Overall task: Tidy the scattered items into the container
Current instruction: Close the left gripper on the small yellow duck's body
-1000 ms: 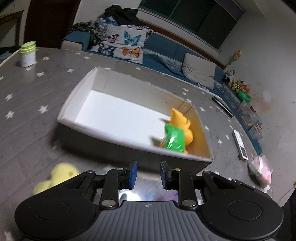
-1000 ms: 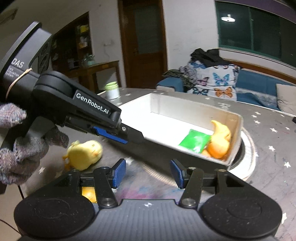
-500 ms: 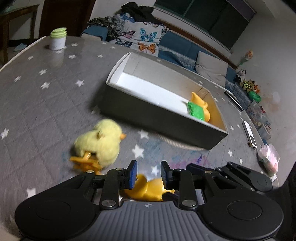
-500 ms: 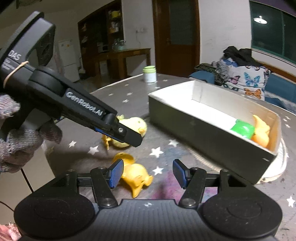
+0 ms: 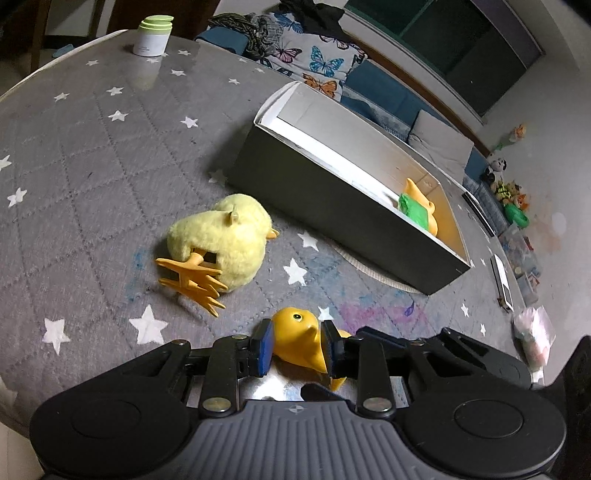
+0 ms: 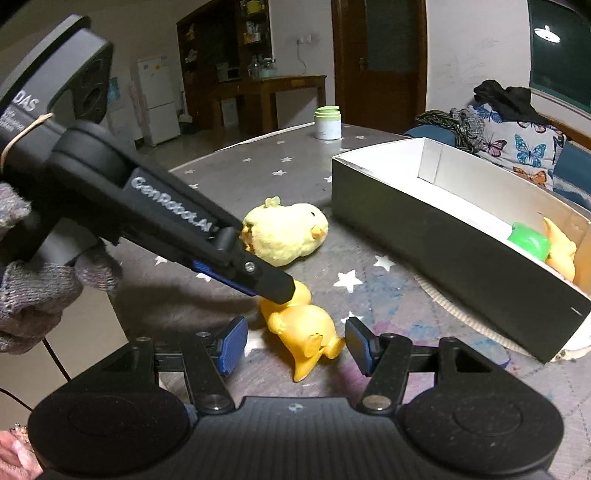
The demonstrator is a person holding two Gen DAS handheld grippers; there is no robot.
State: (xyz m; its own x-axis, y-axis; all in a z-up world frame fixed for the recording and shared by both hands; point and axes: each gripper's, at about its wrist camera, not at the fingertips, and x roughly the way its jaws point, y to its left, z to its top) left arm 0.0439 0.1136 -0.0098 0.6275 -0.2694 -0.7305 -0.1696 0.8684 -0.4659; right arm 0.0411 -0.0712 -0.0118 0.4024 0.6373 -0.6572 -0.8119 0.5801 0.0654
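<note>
An orange rubber duck [image 5: 299,341] lies on the grey star-print table, and it also shows in the right wrist view [image 6: 306,325]. My left gripper [image 5: 297,347] has its blue pads on either side of the duck's head, close to touching. My right gripper [image 6: 295,345] is open around the duck's body from the other side. A fluffy yellow plush chick [image 5: 221,240] lies on its side just beyond, seen too in the right wrist view [image 6: 288,232]. The dark box with white inside [image 5: 332,199] holds a green packet [image 5: 415,212] and an orange toy [image 5: 424,206].
A white jar with a green lid [image 5: 153,35] stands at the table's far edge. A round mat [image 6: 480,328] lies under the box. A sofa with butterfly cushions [image 5: 317,66] is behind the table. A remote [image 5: 504,284] and a pink bag [image 5: 533,336] lie at the right.
Both grippers pulled back from the box and came down to the orange duck. My left jaws now flank its head; my right jaws now span its body.
</note>
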